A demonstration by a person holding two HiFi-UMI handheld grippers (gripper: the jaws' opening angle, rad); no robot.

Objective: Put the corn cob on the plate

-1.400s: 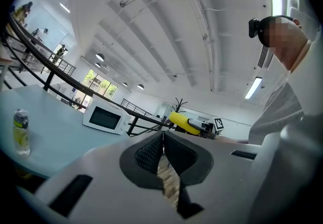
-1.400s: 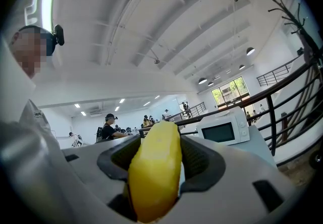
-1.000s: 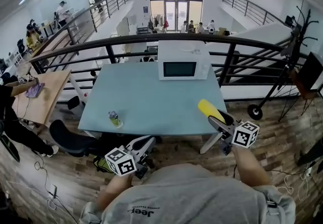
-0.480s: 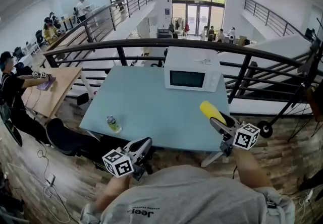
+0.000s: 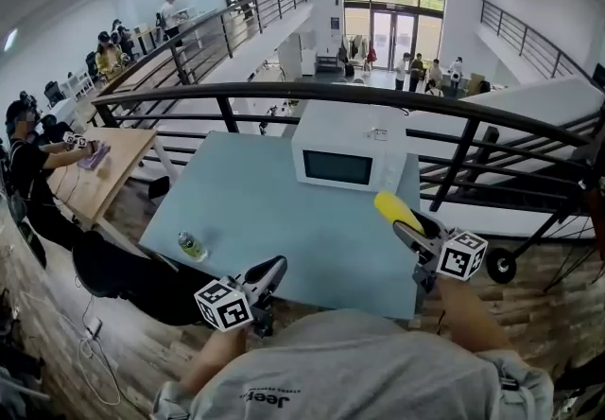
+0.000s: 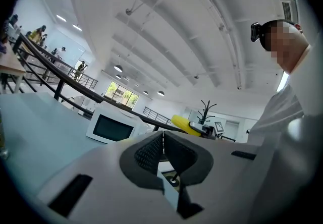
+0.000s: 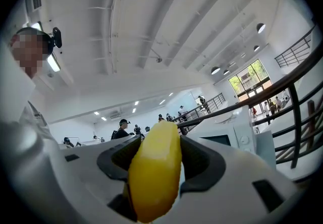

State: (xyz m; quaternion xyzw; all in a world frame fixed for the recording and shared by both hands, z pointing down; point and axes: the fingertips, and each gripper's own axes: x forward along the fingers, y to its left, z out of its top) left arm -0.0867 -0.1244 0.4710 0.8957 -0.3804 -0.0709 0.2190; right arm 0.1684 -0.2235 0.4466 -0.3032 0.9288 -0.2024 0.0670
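The right gripper [image 5: 406, 232] pinches the yellow corn cob [image 5: 395, 209] between its pads, and the cob juts out past the tips. The left gripper [image 5: 270, 268] has its jaws pressed together, empty. The blue table [image 5: 253, 205] lies ahead of both. A small bottle [image 5: 191, 246] stands ahead-left of the left gripper, and a white microwave [image 5: 348, 158] stands beyond the cob.

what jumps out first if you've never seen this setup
The yellow corn cob stands out, clamped in the right gripper over the near right corner of the blue table. Behind it a white microwave stands at the table's far side, and a small bottle sits near the left edge.
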